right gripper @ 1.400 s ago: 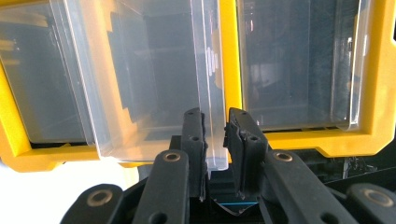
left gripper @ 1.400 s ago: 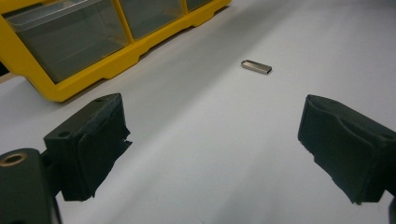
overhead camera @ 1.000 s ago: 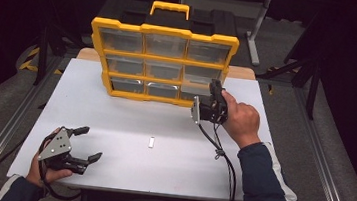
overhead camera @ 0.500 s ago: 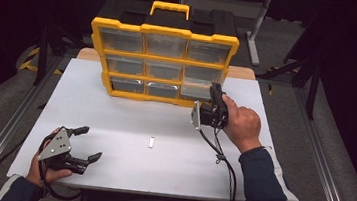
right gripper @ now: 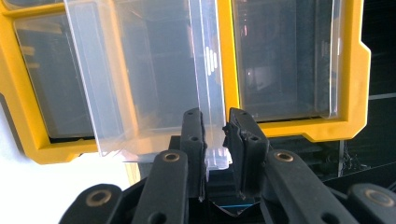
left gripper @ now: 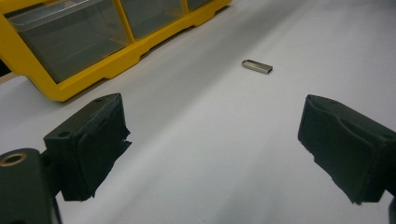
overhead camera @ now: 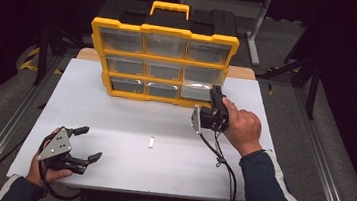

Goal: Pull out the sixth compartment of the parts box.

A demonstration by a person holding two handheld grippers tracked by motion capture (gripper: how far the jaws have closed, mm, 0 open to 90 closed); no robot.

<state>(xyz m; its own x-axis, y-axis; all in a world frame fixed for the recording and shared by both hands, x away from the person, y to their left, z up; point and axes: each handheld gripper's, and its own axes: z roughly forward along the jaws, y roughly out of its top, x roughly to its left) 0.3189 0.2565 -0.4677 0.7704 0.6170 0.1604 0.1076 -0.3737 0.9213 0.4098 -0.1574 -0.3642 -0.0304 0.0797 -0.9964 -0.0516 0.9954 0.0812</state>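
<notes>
right claw (right gripper: 215, 128) clenched on drawer (right gripper: 154, 79) front tab, drawer part-out at organizer's (overhead camera: 163, 61) 5 o'clock corner | left claw (overhead camera: 84, 143) released, idle at bench (overhead camera: 129, 120) 7 o'clock | pull straight, level; avoid twisting thin clear plastic | USB stick (overhead camera: 151, 142) waits mid-bench

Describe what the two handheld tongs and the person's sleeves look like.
Both tongs, left and right, are black, with linked arms joined by round brass-coloured pivots and chunky, rough-edged black pads. Each carries a grey three-cornered plate and trails a black cable. The sleeves are dark blue, the right one with a white side stripe.
</notes>
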